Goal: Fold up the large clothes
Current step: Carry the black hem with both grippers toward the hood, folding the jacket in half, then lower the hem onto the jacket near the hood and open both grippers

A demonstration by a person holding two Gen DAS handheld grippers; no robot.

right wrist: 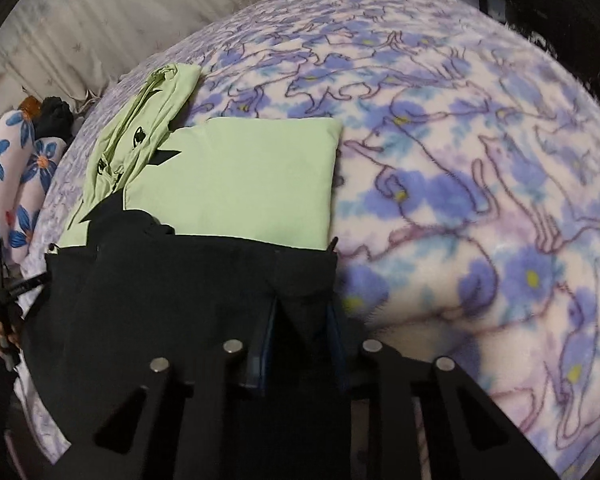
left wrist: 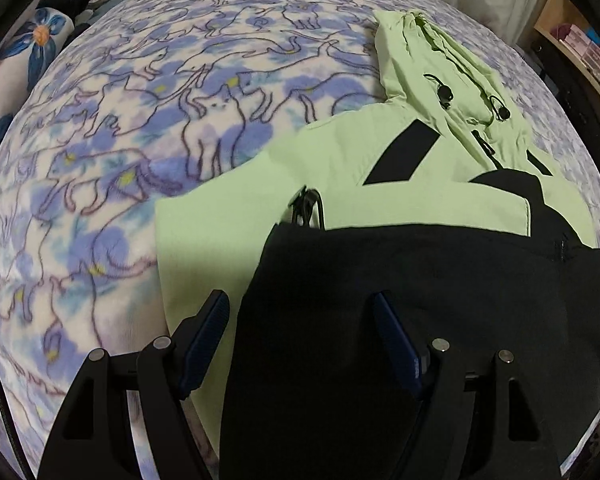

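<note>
A light-green hooded jacket with black panels and black drawcord toggles [left wrist: 412, 168] lay flat on a fleece blanket printed with purple-outlined cats on blue flowers [left wrist: 148, 128], its hood pointing toward the pale curtains at the far side. The black lower half of the jacket [left wrist: 400, 320] was folded up toward the green chest, its edge running across just below the black stripe. The left gripper [left wrist: 302, 320] hovered over the near left edge of that black fabric with its dark-blue padded fingers [left wrist: 208, 332] spread apart, one over green cloth and one over black, gripping nothing. In the right wrist view, the right gripper [right wrist: 300, 340] had its fingers drawn close together, pinching a bunched corner of the black fabric [right wrist: 304, 296] at the jacket's right edge, beside the bare blanket [right wrist: 480, 200]. A white bolster with blue flowers [right wrist: 16, 184] lay at the bed's far left, with dark clothing [right wrist: 56, 120] piled next to it.
</note>
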